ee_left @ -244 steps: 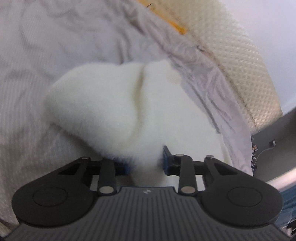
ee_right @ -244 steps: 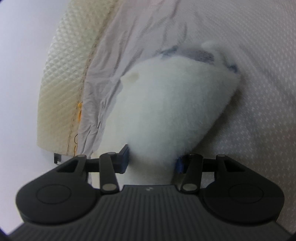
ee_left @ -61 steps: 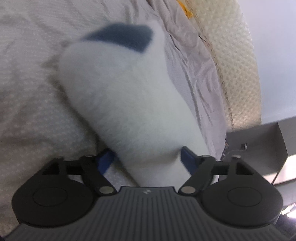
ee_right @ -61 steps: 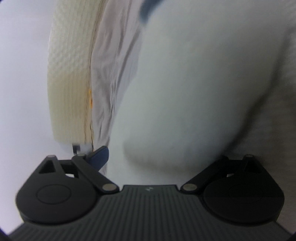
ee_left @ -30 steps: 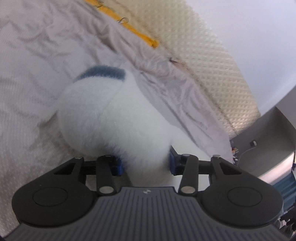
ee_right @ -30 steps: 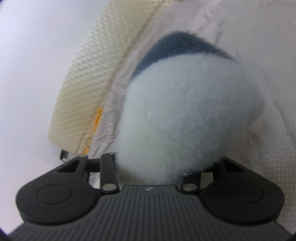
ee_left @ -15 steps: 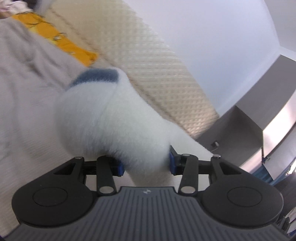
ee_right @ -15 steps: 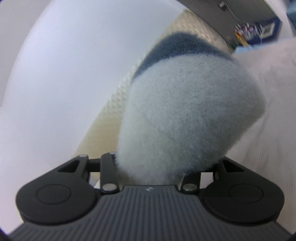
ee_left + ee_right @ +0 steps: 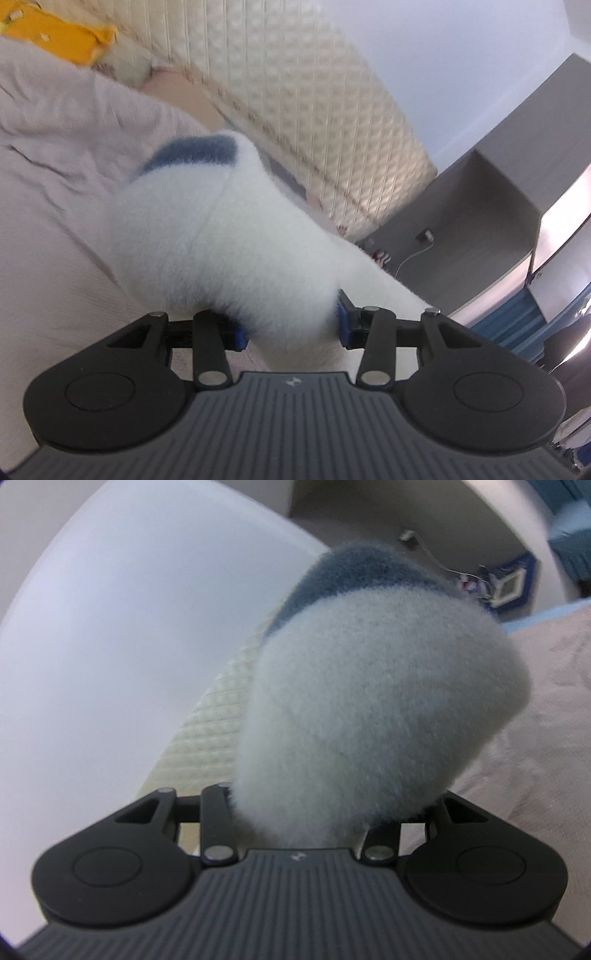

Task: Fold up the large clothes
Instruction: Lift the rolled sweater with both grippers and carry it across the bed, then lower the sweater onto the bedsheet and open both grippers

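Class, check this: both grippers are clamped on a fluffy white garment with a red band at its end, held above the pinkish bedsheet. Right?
Not quite. The band is blue-grey, not red; both wrist views show it. The rest holds: the left gripper and right gripper are each clamped on the fluffy white garment above the pinkish bedsheet.

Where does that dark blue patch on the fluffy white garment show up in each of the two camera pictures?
Left wrist view: the blue patch sits left of centre, at the far top end of the fluffy white garment.
Right wrist view: the blue patch is upper centre-right, capping the bundle.
Shared landmark: the quilted cream mattress behind the garment.
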A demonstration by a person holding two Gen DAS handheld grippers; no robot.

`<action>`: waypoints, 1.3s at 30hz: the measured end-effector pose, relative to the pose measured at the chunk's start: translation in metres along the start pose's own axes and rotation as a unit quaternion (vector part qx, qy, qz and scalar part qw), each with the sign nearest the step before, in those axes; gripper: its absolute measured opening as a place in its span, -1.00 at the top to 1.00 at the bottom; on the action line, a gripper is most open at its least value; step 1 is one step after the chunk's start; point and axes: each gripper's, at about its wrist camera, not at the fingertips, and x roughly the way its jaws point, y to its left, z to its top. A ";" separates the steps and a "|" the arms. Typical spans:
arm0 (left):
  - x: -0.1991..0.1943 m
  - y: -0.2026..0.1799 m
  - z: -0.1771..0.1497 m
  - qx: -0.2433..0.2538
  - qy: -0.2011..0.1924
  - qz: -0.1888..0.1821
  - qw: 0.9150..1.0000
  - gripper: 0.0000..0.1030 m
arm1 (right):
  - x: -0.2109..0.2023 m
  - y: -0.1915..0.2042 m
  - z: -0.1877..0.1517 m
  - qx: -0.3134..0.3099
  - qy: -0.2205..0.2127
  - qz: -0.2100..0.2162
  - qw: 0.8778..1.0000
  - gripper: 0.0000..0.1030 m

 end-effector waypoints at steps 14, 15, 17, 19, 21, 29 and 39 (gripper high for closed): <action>0.102 0.076 -0.067 0.086 0.087 0.039 0.992 0.02 | 0.035 -0.136 -0.068 0.084 0.050 -0.110 0.989 0.04; 0.101 0.076 -0.073 0.102 0.090 0.036 0.990 -0.01 | 0.032 -0.139 -0.077 0.102 0.054 -0.118 0.986 0.03; 0.096 0.083 -0.081 0.115 0.093 0.030 0.989 -0.02 | 0.027 -0.153 -0.083 0.134 0.062 -0.121 0.982 0.00; 0.091 0.088 -0.089 0.119 0.096 0.029 0.988 -0.04 | 0.026 -0.158 -0.091 0.132 0.068 -0.121 0.981 -0.05; 0.086 0.091 -0.097 0.128 0.099 0.035 0.986 -0.07 | 0.029 -0.162 -0.094 0.118 0.069 -0.124 0.983 -0.08; 0.041 0.063 -0.104 0.199 0.121 0.088 0.969 -0.11 | 0.012 -0.137 -0.079 0.101 0.093 -0.174 0.975 -0.20; -0.099 -0.033 -0.080 0.279 0.065 0.072 0.955 -0.11 | -0.064 0.008 -0.043 -0.093 0.024 -0.226 0.969 -0.20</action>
